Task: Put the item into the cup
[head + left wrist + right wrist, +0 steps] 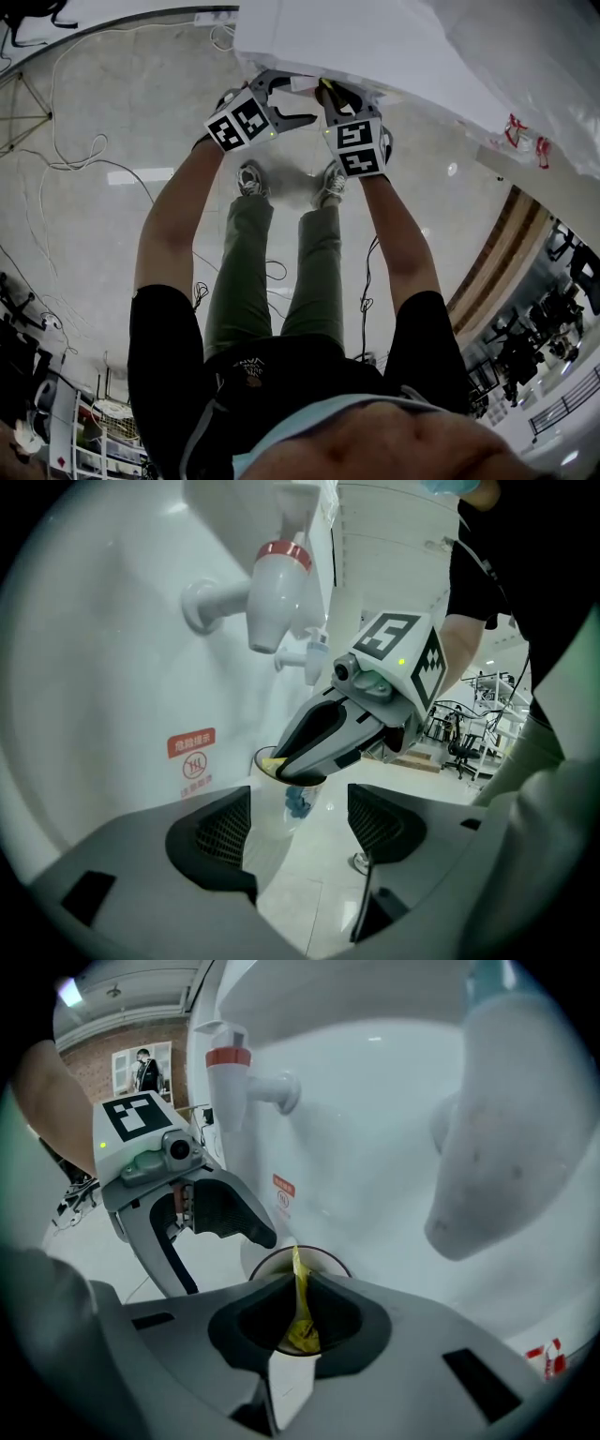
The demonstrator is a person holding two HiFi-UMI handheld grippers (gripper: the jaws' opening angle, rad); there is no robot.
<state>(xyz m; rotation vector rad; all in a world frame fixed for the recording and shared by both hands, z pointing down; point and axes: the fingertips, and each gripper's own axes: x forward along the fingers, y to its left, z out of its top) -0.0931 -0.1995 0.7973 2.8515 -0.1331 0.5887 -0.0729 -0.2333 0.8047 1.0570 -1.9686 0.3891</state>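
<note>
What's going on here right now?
A person is working both grippers at a white water dispenser, just below its red-capped tap. The right gripper is shut on a thin yellow item and holds it at the mouth of the cup, not yet let go. The left gripper has its jaws apart around the cup, with a gap on one side.

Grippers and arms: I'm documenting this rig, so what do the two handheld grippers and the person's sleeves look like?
The left gripper and right gripper match: light grey moulded shells, black ribbed jaw pads, and a white cube with black square markers beside a small green light. The person wears a black shirt with short sleeves.
</note>
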